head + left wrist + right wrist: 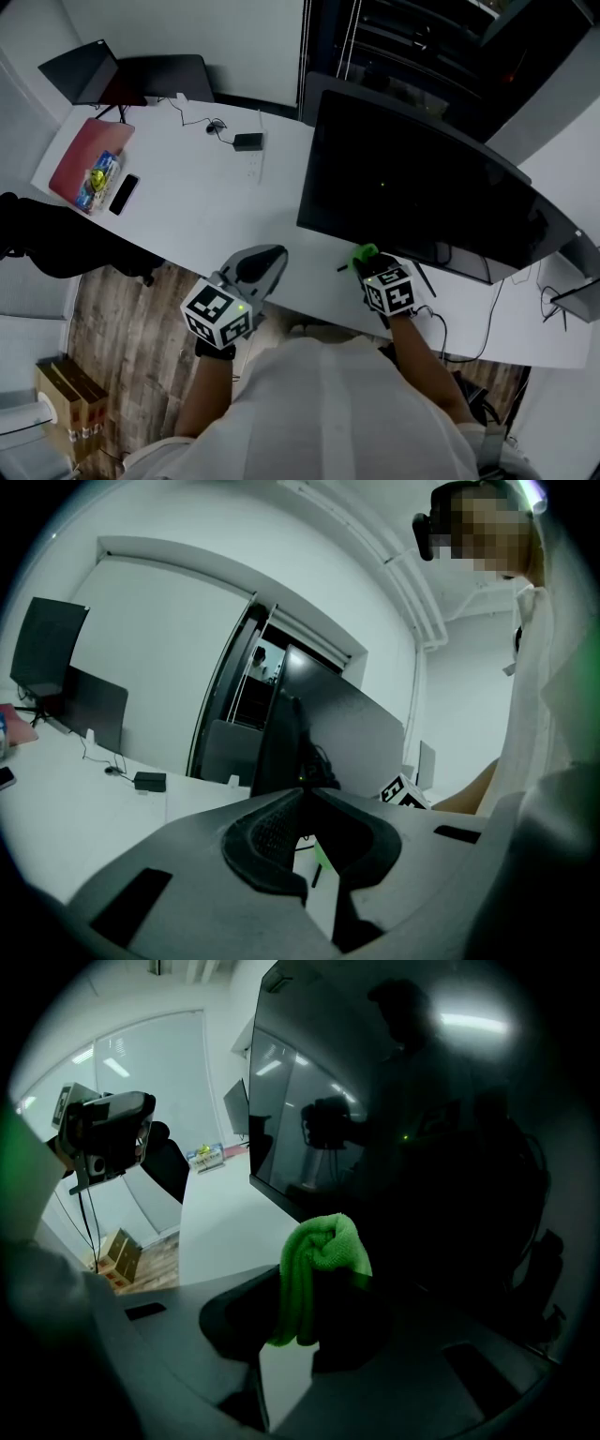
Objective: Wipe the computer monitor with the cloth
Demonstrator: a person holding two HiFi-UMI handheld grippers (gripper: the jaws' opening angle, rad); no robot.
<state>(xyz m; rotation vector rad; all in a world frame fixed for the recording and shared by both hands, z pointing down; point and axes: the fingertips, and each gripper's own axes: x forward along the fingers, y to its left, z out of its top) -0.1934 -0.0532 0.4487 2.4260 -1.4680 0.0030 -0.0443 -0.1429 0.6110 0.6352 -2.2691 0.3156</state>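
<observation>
A large dark monitor (pixel 422 187) stands on the white desk (pixel 197 197), its screen off. My right gripper (pixel 367 258) is shut on a bunched green cloth (pixel 319 1269), held just below the monitor's lower edge. The cloth (pixel 364 251) shows as a small green tuft in the head view. In the right gripper view the screen (pixel 394 1138) fills the upper right, close ahead. My left gripper (pixel 261 265) hovers over the desk's front edge, left of the monitor, jaws shut with nothing between them. The monitor (pixel 286 747) appears edge-on in the left gripper view.
A red folder (pixel 89 155), a phone (pixel 124 194) and a packet lie at the desk's left end. A small black box (pixel 248 142) with cables sits mid-desk. A laptop (pixel 80 73) and a chair stand behind. Cardboard boxes (pixel 70 398) sit on the wooden floor.
</observation>
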